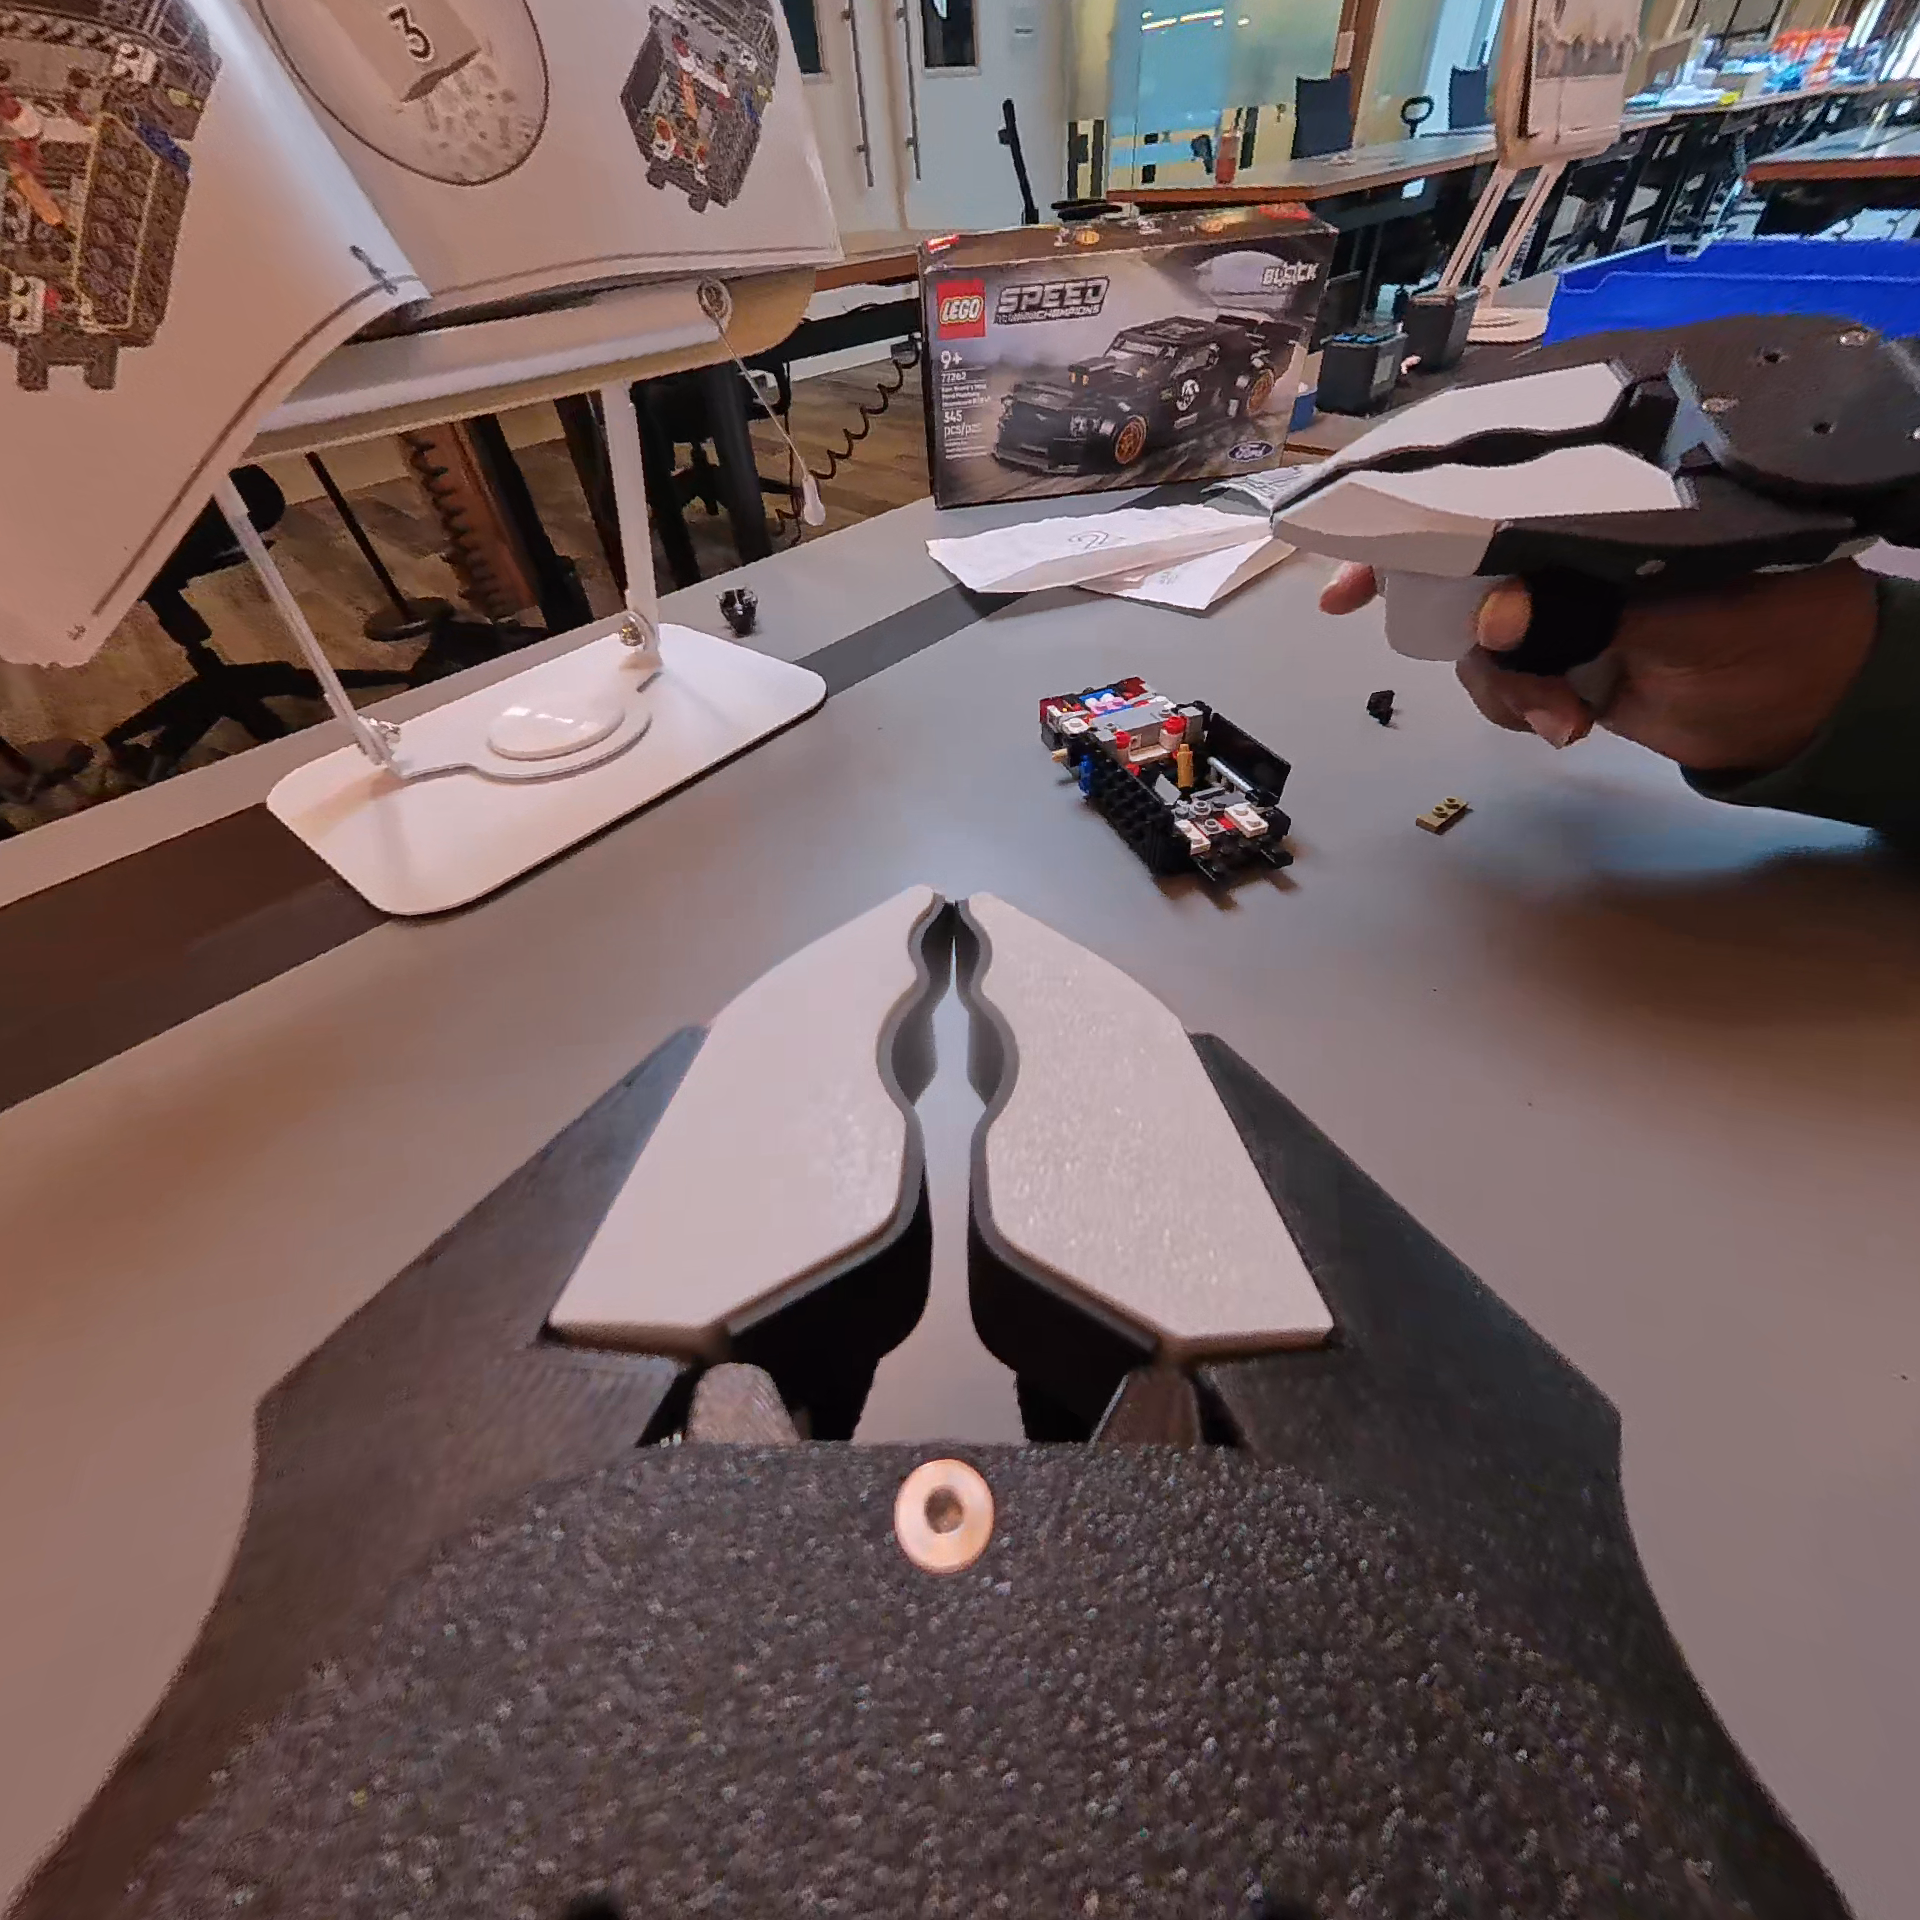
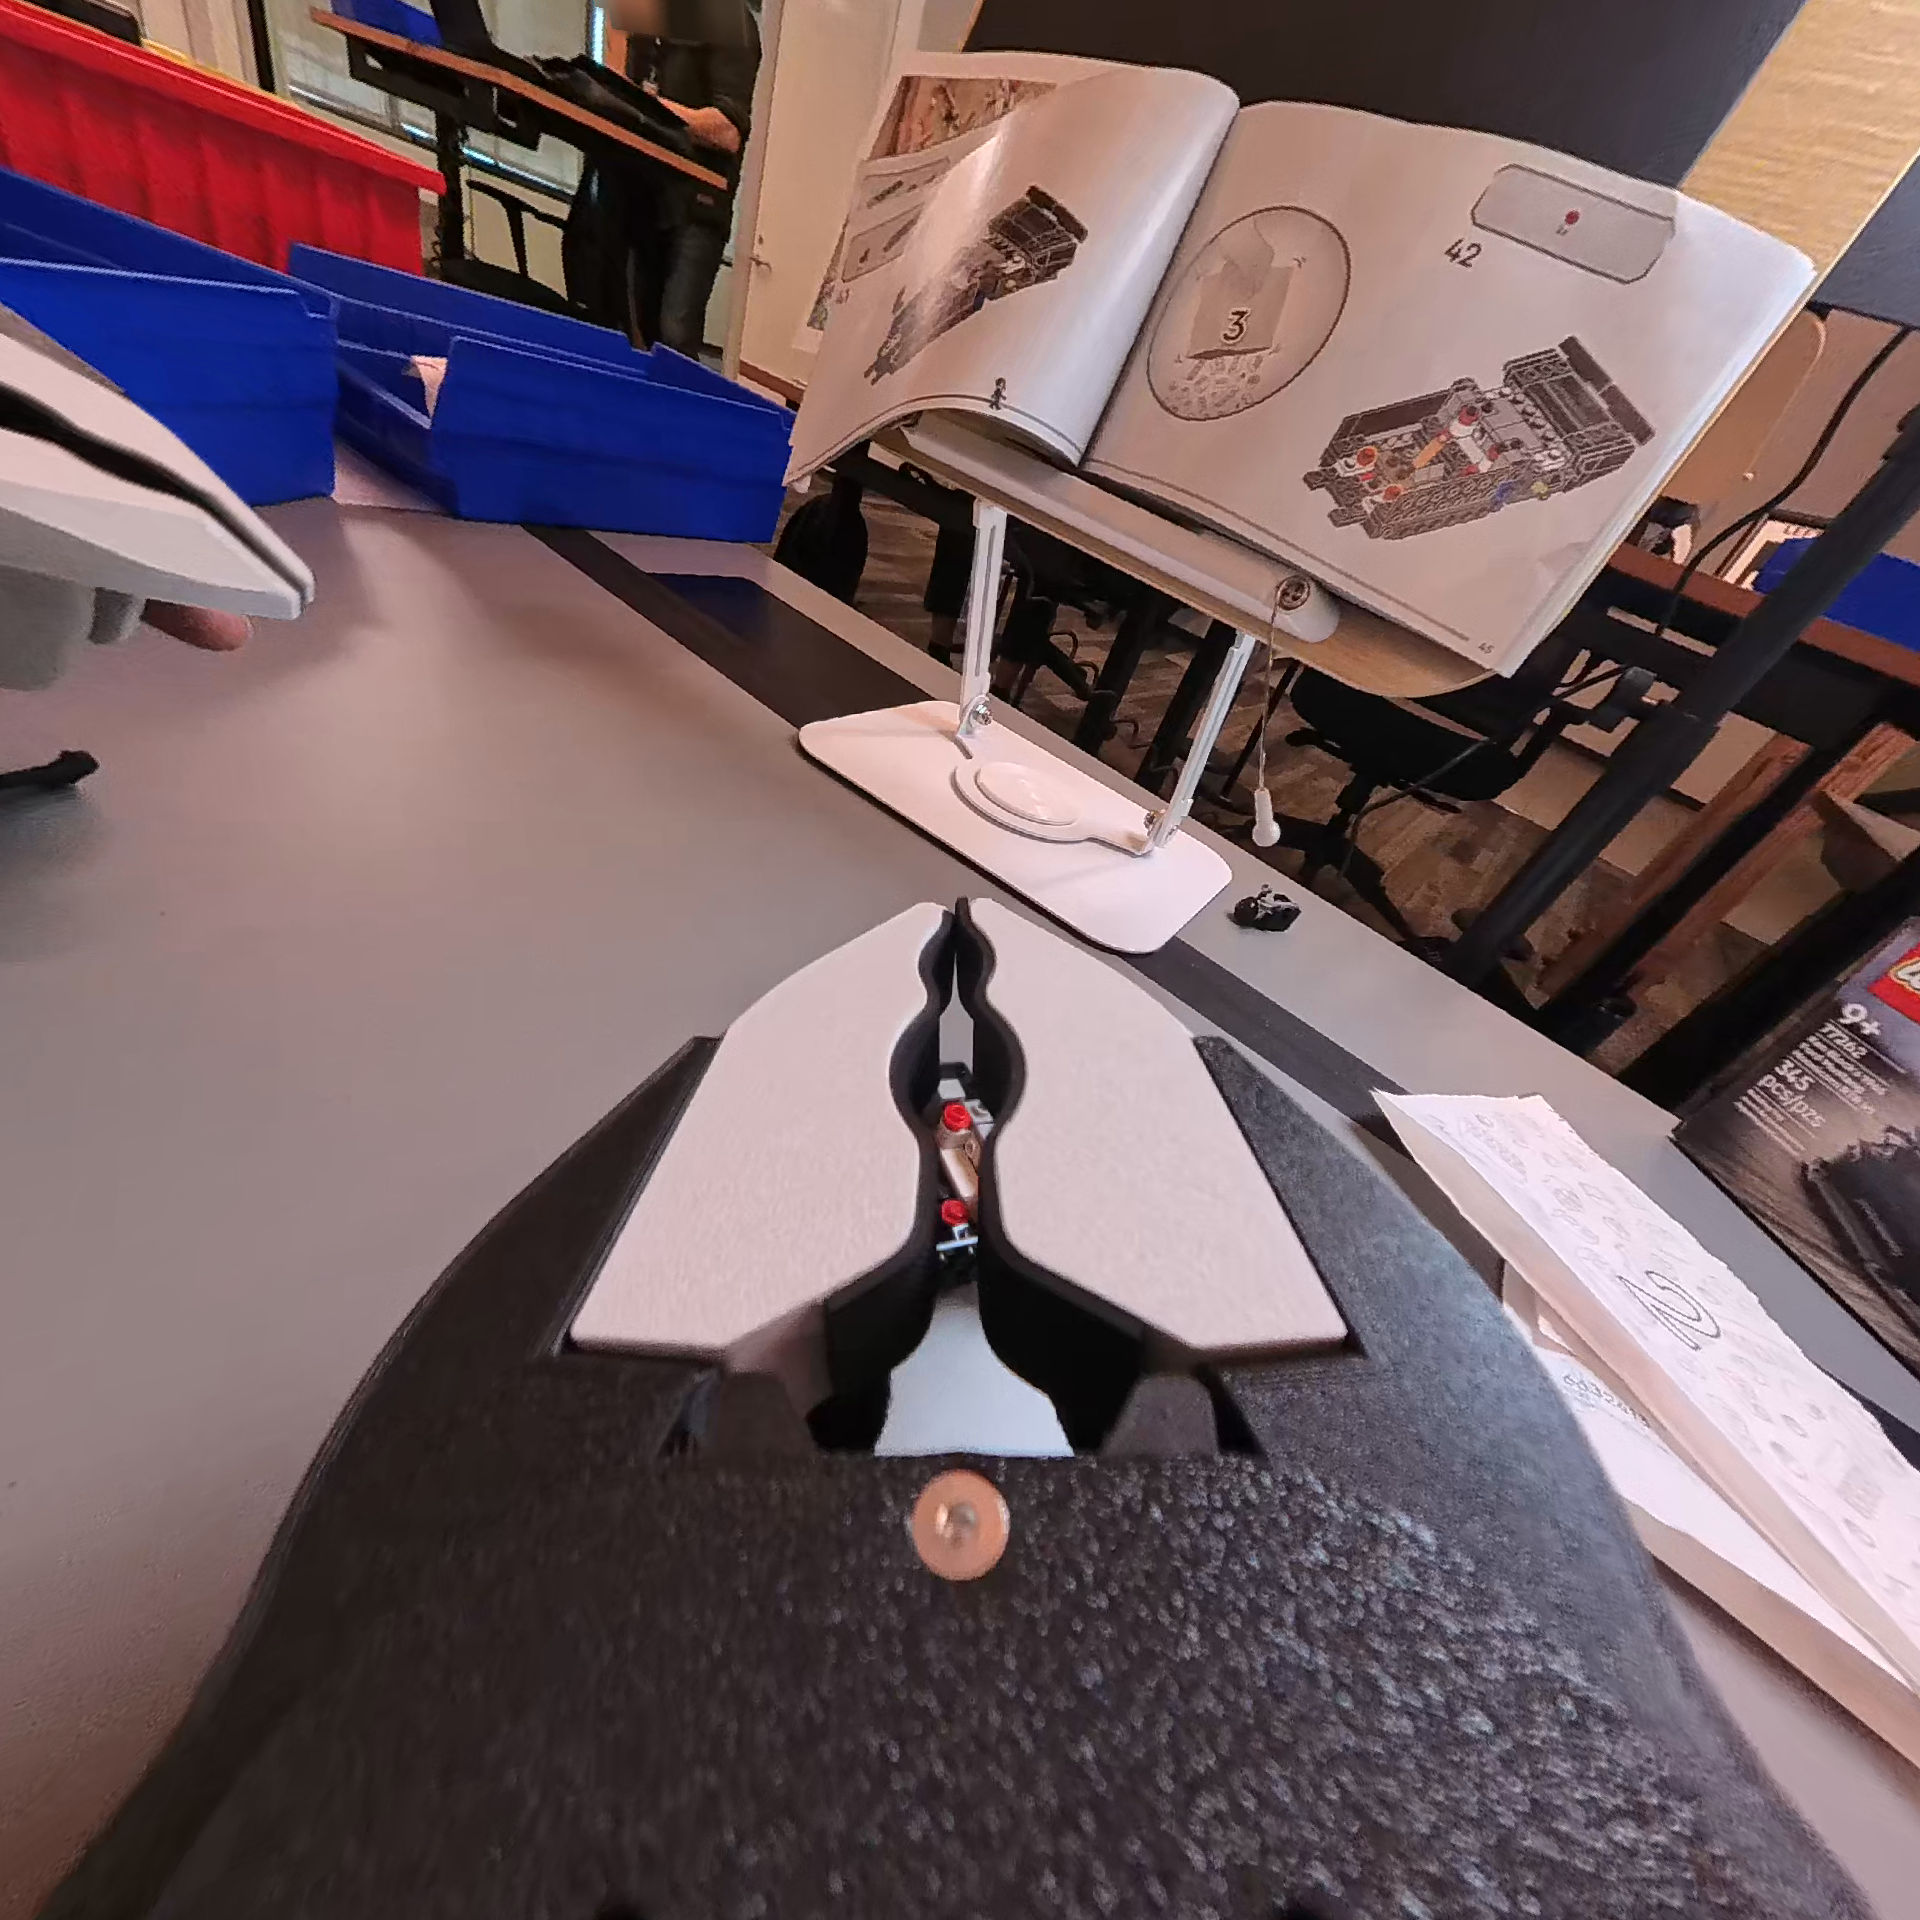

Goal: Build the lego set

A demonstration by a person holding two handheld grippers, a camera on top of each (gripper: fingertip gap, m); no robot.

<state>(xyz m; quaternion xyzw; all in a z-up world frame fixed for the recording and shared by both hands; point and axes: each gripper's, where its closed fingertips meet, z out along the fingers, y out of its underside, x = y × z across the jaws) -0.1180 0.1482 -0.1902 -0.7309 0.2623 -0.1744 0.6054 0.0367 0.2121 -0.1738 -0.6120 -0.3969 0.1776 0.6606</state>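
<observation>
Two grippers hang over the grey table (image 1: 1558, 1143), both pressed together at the tips and pinching nothing. Taking the half-built car chassis (image 1: 1169, 784) as the landmark and going left to right: far to its left stands the white book stand (image 1: 551, 769), carrying the open instruction booklet (image 1: 582, 135); a small black piece (image 1: 740, 610) lies left of the chassis and farther back, near the stand's base. The left gripper (image 1: 953, 909) hovers just on the near side of the chassis, well clear of it. Behind the chassis sit the set's box (image 1: 1127, 364) and some crumpled paper bags (image 1: 1101, 551). To its right lie a small black part (image 1: 1381, 707) and a tan plate (image 1: 1442, 814), and above these the right gripper (image 1: 1288, 509) is held in a hand (image 1: 1621, 675). The build looks roughly midway (floor, side walls and some interior detail are on; no wheels, roof or bodywork), so most of the shell is left, and the loose parts are not yet picked up.
</observation>
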